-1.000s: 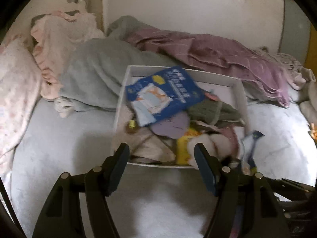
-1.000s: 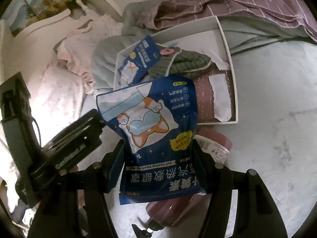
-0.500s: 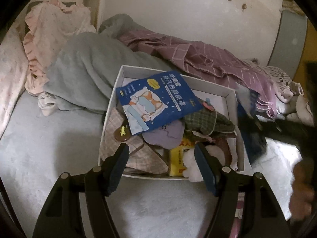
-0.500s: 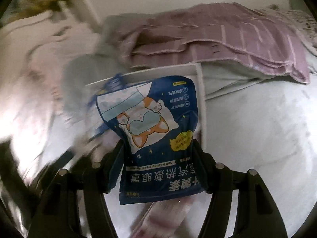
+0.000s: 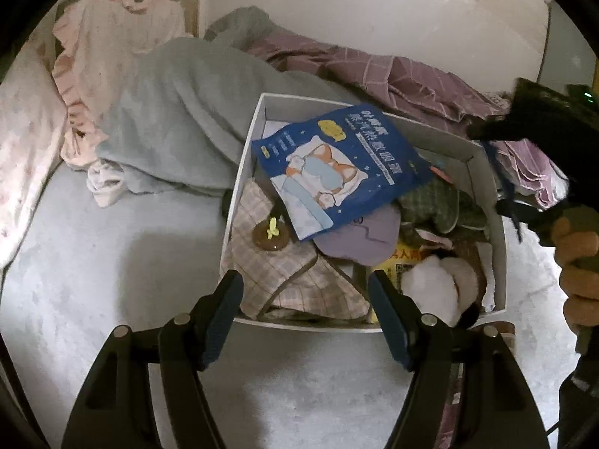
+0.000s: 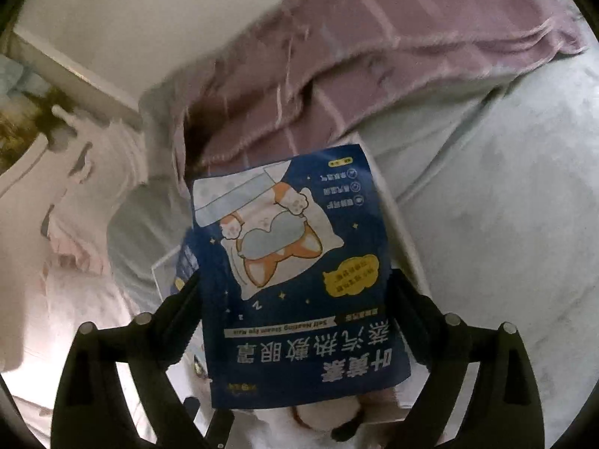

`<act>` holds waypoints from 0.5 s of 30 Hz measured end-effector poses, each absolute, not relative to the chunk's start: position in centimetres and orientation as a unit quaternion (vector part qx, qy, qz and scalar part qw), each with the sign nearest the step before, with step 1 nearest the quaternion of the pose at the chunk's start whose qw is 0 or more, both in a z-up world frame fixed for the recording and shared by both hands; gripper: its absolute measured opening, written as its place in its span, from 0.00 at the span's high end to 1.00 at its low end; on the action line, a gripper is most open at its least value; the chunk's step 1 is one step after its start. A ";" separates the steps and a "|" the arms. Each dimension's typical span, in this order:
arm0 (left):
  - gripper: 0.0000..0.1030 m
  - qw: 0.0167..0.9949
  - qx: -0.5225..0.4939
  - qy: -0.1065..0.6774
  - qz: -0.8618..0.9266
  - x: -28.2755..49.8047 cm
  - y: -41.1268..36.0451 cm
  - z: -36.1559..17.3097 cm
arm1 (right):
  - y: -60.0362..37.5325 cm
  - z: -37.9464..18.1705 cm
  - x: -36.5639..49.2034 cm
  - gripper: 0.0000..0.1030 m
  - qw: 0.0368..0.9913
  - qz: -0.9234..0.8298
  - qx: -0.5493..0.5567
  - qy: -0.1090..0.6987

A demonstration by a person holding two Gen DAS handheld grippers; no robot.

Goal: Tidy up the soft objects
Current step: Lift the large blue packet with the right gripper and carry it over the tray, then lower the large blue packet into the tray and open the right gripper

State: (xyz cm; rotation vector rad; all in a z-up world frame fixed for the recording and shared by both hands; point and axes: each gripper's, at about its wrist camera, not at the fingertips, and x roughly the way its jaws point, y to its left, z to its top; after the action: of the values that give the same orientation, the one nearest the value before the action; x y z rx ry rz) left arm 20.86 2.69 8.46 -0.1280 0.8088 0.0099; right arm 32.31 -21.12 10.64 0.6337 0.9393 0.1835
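Observation:
A white box (image 5: 299, 325) on the bed holds soft things: a blue eye-mask pouch (image 5: 337, 172), a pink checked cloth (image 5: 284, 273), a purple mask (image 5: 359, 239), a green checked item (image 5: 434, 202) and a white plush (image 5: 434, 288). My left gripper (image 5: 305, 284) hangs open and empty over the box's near rim. My right gripper (image 6: 295, 284) is over the box (image 6: 397, 217), and its jaws are opening. A second blue pouch (image 6: 292, 262) stands flat between its fingers, its edges at the pads. A hand (image 5: 576, 262) holds that gripper at the right edge of the left wrist view.
A grey-green blanket (image 5: 179, 119) and a purple checked cloth (image 5: 411, 78) are heaped behind the box against the white wall. A pink ruffled pillow (image 5: 93, 56) lies at the far left. Grey bed sheet (image 5: 93, 262) spreads left of the box.
My right gripper swung the pouch from beside the box to over it, and its jaws spread so the pouch flattened. The left gripper came nearer the box; the right hand entered its view.

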 end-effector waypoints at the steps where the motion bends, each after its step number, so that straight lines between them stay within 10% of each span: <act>1: 0.31 0.916 -0.066 0.395 0.002 20.9 2.7 8.4 | -21.2 10.9 31.8 0.08 0.847 0.089 0.293 0.435; 15: 0.30 0.920 -0.043 0.390 -0.009 20.9 1.8 8.3 | -18.5 8.3 32.9 0.00 0.818 0.187 0.250 0.484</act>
State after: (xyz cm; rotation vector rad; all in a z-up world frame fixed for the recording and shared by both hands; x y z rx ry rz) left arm 20.85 1.76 8.34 -0.0888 0.8020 -0.0190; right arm 32.92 -18.51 8.28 0.5330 1.0312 0.3984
